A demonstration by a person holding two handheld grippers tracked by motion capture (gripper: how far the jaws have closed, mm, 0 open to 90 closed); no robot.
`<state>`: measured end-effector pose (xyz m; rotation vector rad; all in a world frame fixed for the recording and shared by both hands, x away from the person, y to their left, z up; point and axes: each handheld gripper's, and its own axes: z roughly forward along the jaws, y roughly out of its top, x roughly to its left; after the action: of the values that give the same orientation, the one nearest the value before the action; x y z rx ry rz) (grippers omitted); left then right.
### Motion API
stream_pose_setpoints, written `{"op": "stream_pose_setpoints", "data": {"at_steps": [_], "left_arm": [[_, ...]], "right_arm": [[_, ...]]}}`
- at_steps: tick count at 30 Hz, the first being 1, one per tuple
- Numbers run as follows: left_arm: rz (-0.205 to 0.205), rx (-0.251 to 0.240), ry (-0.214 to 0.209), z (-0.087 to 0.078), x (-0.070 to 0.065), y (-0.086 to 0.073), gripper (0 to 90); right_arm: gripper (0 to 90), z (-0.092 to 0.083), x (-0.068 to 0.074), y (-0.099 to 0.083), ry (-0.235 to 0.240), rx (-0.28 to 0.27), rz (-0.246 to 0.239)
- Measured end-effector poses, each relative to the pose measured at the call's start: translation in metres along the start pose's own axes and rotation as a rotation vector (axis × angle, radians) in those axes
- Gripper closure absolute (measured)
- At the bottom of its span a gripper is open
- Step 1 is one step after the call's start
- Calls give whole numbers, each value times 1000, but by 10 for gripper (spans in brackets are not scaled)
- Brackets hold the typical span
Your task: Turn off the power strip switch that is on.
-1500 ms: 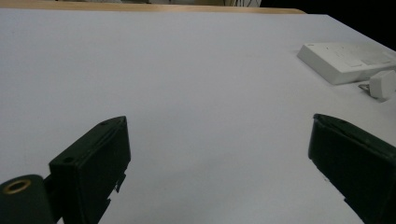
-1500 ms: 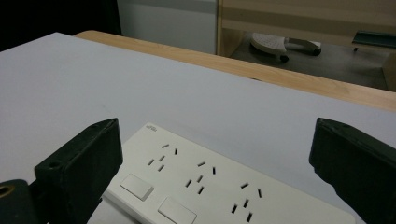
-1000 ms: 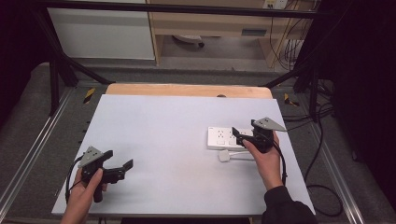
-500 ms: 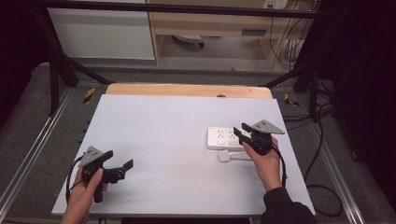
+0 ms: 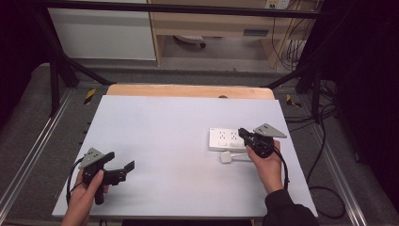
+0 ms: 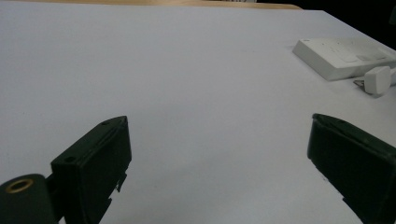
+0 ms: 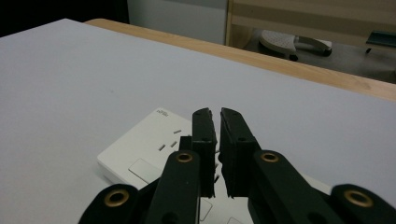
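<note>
Plastic power strip point(image 5: 227, 140) looked stiff, light and slick, best pinched across its narrow edges, while right gripper point(image 5: 243, 134) had just closed empty above it, left gripper point(image 5: 123, 168) wide open.

The desk point(image 5: 179, 136) is pale grey-white and plain, with a light wood strip along its far edge. The power strip point(image 5: 228, 140) is white, its sockets showing as small grey slots. The plug point(image 5: 226, 157) beside it is white too. Both grippers, left point(image 5: 121, 172) and right point(image 5: 244, 135), are black with brass-coloured rivets and grey top plates. The floor point(image 5: 33, 117) is dark grey.
</note>
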<state>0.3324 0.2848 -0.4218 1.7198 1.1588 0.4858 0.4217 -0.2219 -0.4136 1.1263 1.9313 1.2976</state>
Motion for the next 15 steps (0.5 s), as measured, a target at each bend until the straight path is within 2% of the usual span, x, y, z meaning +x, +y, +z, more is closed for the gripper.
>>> {"op": "stream_pose_setpoints", "data": {"at_steps": [4,15], "left_arm": [[-1,0,-1,0,0,0,66],[3,4,2,1,0,0,67]], "right_arm": [[899,3,1,-3,5,29,1],[900,10,6,-9,28,81,-5]]}}
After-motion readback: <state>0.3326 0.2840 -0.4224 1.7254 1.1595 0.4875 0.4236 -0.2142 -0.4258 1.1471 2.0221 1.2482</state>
